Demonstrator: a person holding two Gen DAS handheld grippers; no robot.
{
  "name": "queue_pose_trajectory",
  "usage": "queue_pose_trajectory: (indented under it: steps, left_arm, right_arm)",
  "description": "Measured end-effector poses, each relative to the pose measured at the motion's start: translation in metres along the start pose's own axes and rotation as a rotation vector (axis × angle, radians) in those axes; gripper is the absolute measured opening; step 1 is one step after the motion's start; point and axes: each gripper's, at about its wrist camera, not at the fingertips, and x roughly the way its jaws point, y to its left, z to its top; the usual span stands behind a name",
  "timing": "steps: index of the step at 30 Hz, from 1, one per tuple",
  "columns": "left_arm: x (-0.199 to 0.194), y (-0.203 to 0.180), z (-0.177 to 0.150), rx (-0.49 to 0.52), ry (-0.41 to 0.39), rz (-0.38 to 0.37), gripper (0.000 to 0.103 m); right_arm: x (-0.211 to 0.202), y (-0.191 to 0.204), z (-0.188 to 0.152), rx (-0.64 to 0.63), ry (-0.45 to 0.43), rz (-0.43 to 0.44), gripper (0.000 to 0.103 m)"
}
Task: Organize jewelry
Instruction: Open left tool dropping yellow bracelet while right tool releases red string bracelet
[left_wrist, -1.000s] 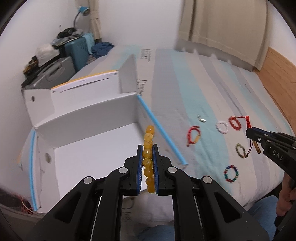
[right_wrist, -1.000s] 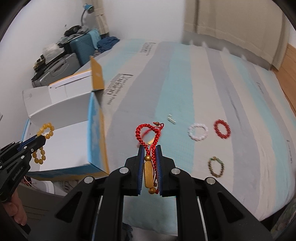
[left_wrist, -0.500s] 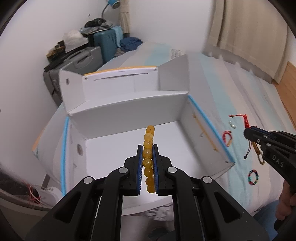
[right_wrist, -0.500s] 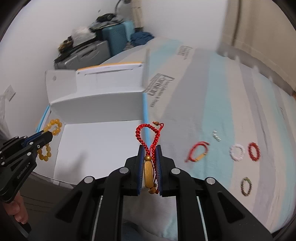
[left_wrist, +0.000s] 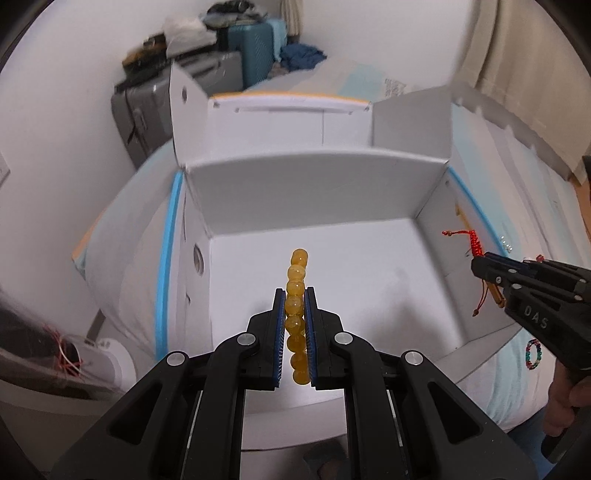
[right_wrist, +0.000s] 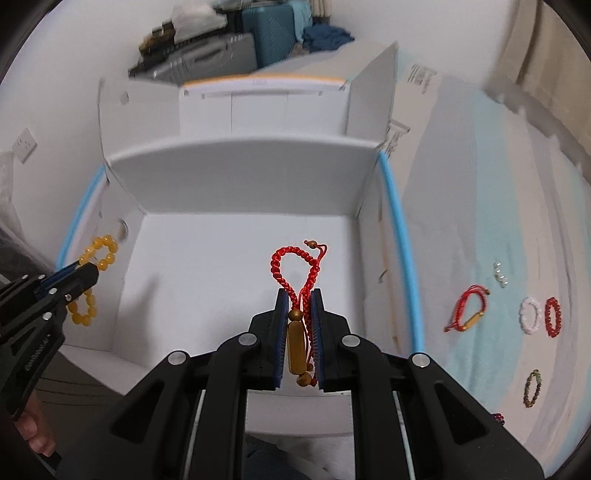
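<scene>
- Left gripper (left_wrist: 294, 295) clamped on amber bracelet (left_wrist: 297, 302), over white box (left_wrist: 317, 192) floor.
- Right gripper (right_wrist: 299, 299) clamped on red cord bracelet (right_wrist: 295, 266), over same box.
- Loose bracelets (right_wrist: 532, 314) on bed (right_wrist: 480, 221), 3 o'clock of box.

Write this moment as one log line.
left tool: shut on yellow beads | right tool: shut on red cord | both over box | bed: bracelets left
</scene>
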Motion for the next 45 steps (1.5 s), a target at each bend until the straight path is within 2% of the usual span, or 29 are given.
queue_pose_trajectory:
  steps: [10,15,25,31,32,34,36,39,42,45]
  left_arm:
    - [0.047,0.019,-0.010,-0.034,0.125,0.030,0.009]
    - [0.060,0.025,-0.013,-0.039,0.159,0.043,0.009]
    - [0.064,0.022,-0.013,-0.019,0.161,0.042,0.010]
    - [0.049,0.019,-0.009,-0.013,0.118,0.033,0.013]
    - [0.046,0.019,-0.008,-0.012,0.113,0.037,0.016]
    - [0.039,0.018,-0.008,-0.007,0.094,0.045,0.031]
    - [0.031,0.018,-0.008,-0.008,0.076,0.064,0.037]
    - [0.023,0.019,-0.009,-0.017,0.064,0.073,0.050]
    - [0.017,0.021,-0.011,-0.025,0.058,0.083,0.053]
    - [0.010,0.022,-0.015,-0.026,0.046,0.089,0.063]
  right_arm:
    - [0.045,0.010,-0.007,-0.011,0.097,0.003,0.011]
    - [0.065,0.011,-0.006,-0.015,0.143,-0.001,0.011]
    - [0.075,0.013,-0.007,-0.007,0.164,0.009,0.014]
    - [0.075,0.015,-0.007,-0.015,0.171,0.016,0.016]
    - [0.073,0.015,-0.008,-0.016,0.166,0.019,0.018]
    - [0.069,0.015,-0.007,-0.015,0.160,0.029,0.025]
    - [0.065,0.016,-0.006,-0.017,0.150,0.031,0.030]
    - [0.057,0.011,-0.005,-0.008,0.140,0.042,0.052]
    - [0.049,0.009,-0.004,-0.001,0.118,0.053,0.055]
    - [0.035,0.007,0.000,-0.005,0.087,0.069,0.063]
